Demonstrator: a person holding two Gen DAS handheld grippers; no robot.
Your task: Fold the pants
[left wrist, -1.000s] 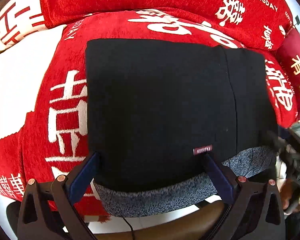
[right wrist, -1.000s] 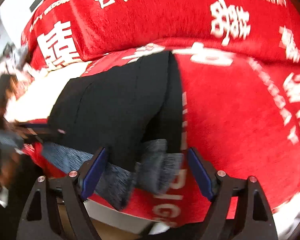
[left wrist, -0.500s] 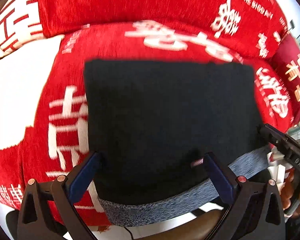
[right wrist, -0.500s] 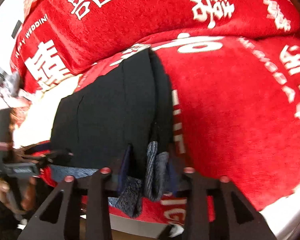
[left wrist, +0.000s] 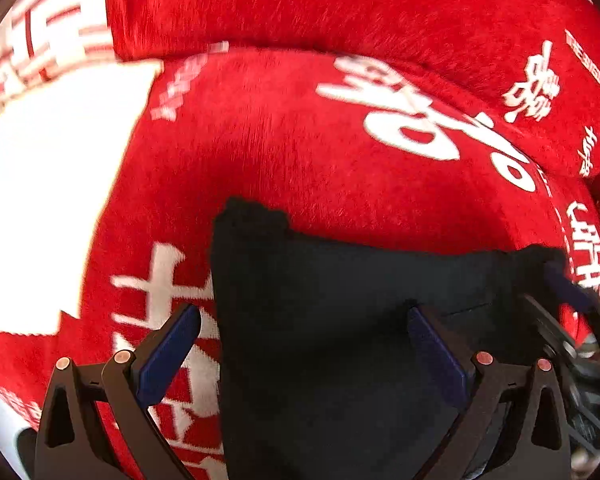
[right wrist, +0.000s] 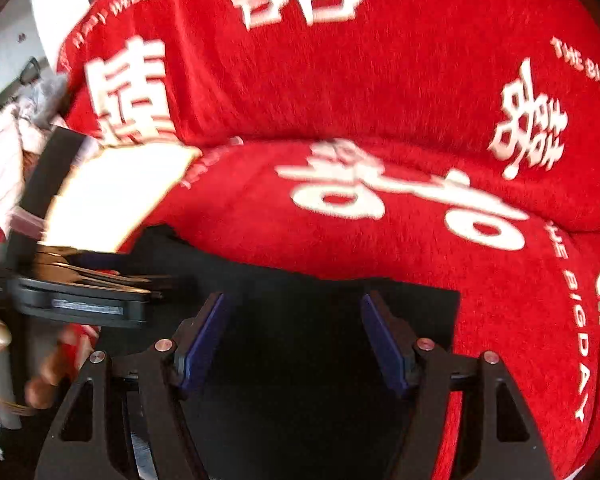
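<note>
Black cloth, the folded pants [left wrist: 340, 340], lies on the front part of a red plush sofa cover [left wrist: 320, 168] printed with white characters. Its long axis runs side to side across the seat, the far edge facing the backrest. The left gripper [left wrist: 304, 344] stands spread, 1 pad over the red cover, 1 over the pants, pinching nothing. The right gripper [right wrist: 296, 340] has just been opening; its 2 pads stand apart above the pants, clamping nothing. A white wall shows at far left.
</note>
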